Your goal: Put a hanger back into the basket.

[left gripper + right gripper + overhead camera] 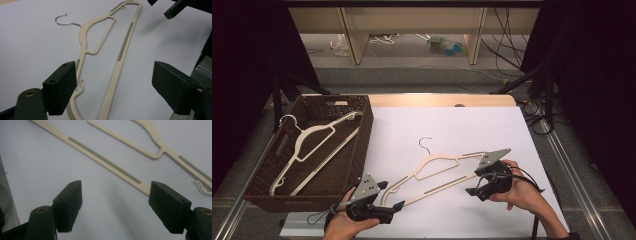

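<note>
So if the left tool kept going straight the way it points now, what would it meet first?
Probably the cream hanger on the white table: the left tool is open, its jaws either side of the hanger's near end. Depth is hard to judge.

Your white table sheet [452, 130] is bright, lit from above, but the sides of the high view are very dark. Up close, the black jaws look a bit blurry and throw soft grey shadows.

hanger [439, 172] on table [492, 130], basket [362, 131] left
</note>
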The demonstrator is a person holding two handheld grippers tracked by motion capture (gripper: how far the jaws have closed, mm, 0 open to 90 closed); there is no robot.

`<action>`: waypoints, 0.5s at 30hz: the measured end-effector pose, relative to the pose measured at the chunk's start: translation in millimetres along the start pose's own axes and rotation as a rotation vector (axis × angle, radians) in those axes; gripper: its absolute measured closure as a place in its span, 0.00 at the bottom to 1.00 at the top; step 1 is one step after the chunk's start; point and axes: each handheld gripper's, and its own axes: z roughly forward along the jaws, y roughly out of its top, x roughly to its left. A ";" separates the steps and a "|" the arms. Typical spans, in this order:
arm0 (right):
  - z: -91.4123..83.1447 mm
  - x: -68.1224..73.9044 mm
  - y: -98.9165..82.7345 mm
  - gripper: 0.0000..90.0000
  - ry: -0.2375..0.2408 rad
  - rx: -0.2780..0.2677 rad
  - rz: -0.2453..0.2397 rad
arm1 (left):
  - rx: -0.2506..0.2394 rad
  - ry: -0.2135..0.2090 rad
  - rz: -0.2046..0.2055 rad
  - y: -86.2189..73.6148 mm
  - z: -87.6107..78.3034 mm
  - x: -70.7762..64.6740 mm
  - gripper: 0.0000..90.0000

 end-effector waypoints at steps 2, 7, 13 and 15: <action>1.8 -2.4 2.7 0.32 0.002 -0.004 -0.007 | -0.003 0.011 0.001 -1.3 0.0 -0.9 0.22; 8.1 -9.4 13.0 0.33 -0.013 0.010 -0.024 | 0.017 0.003 0.023 -5.3 -0.3 -4.2 0.22; 15.2 -25.9 24.3 0.35 -0.030 0.031 -0.031 | 0.023 -0.018 0.006 -8.8 0.6 -4.5 0.22; 18.3 -31.4 26.5 0.35 -0.026 0.031 -0.016 | 0.032 -0.015 0.014 -8.9 0.4 -3.6 0.22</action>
